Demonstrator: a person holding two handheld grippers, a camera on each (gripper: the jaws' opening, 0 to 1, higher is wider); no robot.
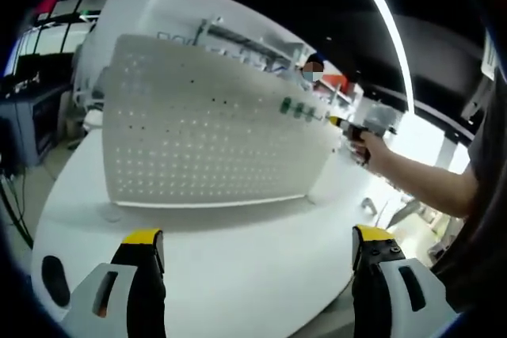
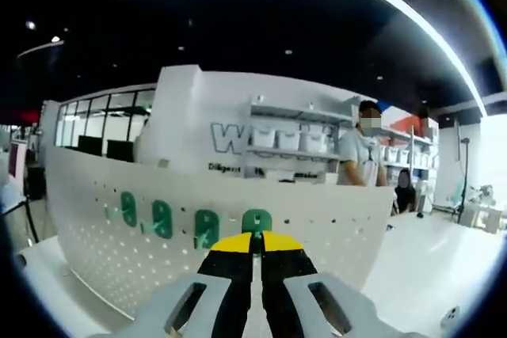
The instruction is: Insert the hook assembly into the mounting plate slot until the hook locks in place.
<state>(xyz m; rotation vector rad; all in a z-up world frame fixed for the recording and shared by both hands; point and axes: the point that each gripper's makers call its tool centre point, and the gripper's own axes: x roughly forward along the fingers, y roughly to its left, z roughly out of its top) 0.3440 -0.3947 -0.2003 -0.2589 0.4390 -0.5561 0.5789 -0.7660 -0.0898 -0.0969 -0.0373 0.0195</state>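
Note:
A white pegboard mounting plate (image 1: 198, 148) stands upright on the white table (image 1: 238, 275). Near its top right edge sits a row of green hooks (image 1: 297, 108). In the left gripper view, a person's hand (image 1: 372, 148) holds my right gripper (image 1: 346, 124) against the end of that row. My left gripper (image 1: 257, 237) hangs open over the table in front of the plate, holding nothing. In the right gripper view, three green hooks (image 2: 162, 218) sit on the plate (image 2: 95, 235). My right gripper (image 2: 253, 244) is shut on a fourth green hook (image 2: 256, 219) at the plate's face.
The table (image 2: 428, 259) stretches to the right of the plate. A person (image 2: 360, 156) stands behind the plate near shelves with white bins (image 2: 293, 140). A sleeve and forearm (image 1: 444, 187) cross the right side of the left gripper view. Dark equipment (image 1: 24, 116) stands at far left.

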